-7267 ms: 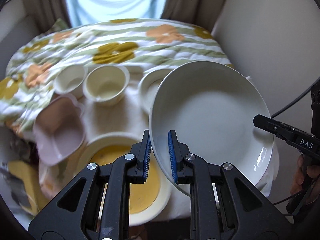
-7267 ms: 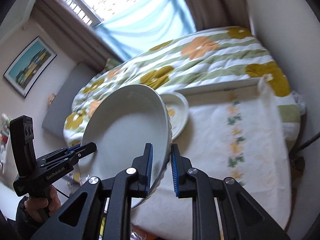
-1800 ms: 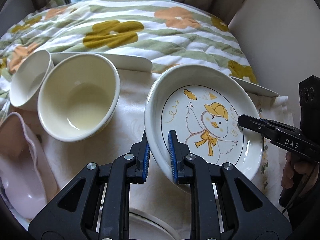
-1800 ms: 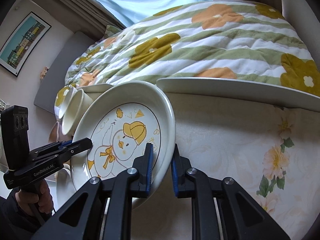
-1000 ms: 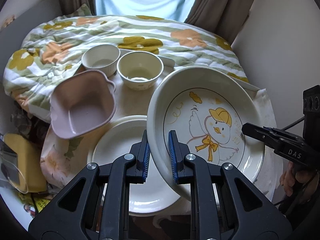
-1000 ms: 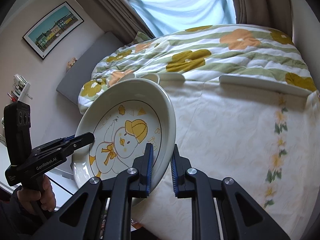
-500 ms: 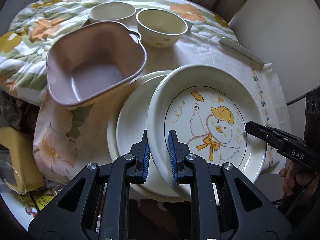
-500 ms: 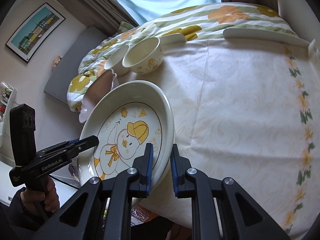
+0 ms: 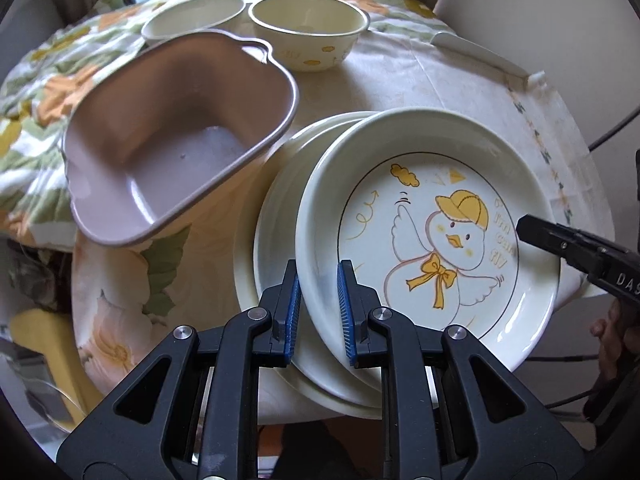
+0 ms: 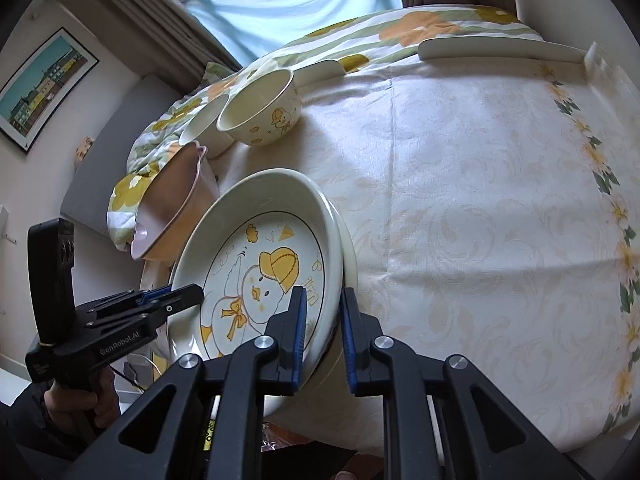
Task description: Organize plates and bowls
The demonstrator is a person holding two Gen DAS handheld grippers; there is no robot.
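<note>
While the duck plate (image 9: 436, 216) is pinched at its near rim by the left gripper (image 9: 318, 308) and at the opposite rim by the right gripper (image 10: 323, 340), it is held tilted just over the plain plates (image 9: 276, 208) stacked at the near edge of the desk (image 10: 480, 208). Both pairs of jaws are pressed onto the rim, one pad inside and one outside.

The step in hand is judged to be the nesting of this plate onto the stack. It would best be levelled first, since one side appears lower than the other, and centred over the stack, from which it now sits offset. Both rims should be lowered together and released only once the weight is borne from below. Care is called for, as the stack lies close to the desk's edge and the pink dish (image 9: 176, 136) stands just beside it.

The desk is covered by a cream cloth with a floral border. Two cream bowls (image 9: 308, 32) are set side by side at the far end. Beyond them a bed with a flowered quilt (image 10: 420, 24) is seen, then a curtained window (image 10: 288, 0), and a framed picture (image 10: 44, 80) on the wall.
</note>
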